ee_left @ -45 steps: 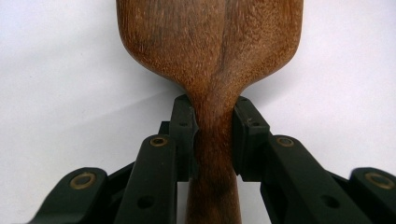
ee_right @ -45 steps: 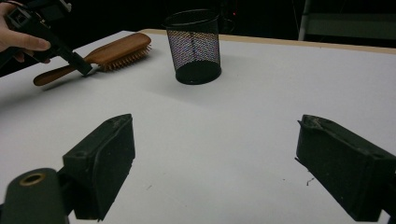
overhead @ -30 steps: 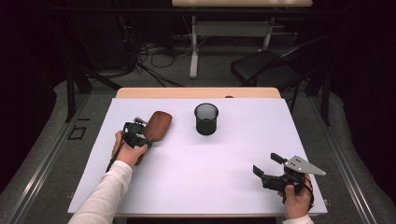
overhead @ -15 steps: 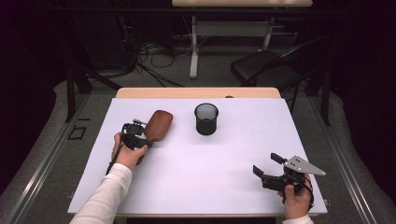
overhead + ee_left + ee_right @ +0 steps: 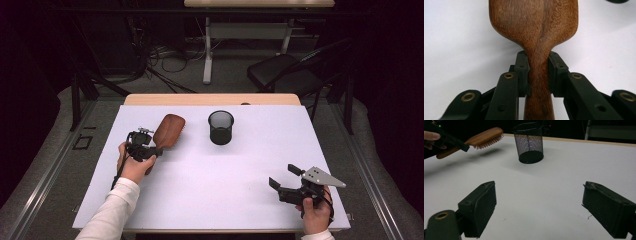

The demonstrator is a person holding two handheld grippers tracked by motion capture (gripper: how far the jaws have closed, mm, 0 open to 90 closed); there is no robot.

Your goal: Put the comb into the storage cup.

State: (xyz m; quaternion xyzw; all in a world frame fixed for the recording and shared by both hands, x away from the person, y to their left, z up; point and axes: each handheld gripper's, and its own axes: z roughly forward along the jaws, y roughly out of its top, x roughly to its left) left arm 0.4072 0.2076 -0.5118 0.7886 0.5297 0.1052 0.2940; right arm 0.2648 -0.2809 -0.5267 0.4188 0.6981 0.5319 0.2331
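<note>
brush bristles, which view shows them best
The right gripper view: it sees the brush from the side, lifted off the table, bristles pointing down. The high view shows its wooden back with only a sliver of bristles at one edge. The left gripper view shows the back and handle clamped between the jaws, bristles hidden.

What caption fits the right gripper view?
Open right tool faces a mesh cup while the wooden hairbrush is held above the table.

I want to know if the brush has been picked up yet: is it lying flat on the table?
No: in the right gripper view the hairbrush hangs above the table, its shadow beneath it, held at the handle by the left gripper.
</note>
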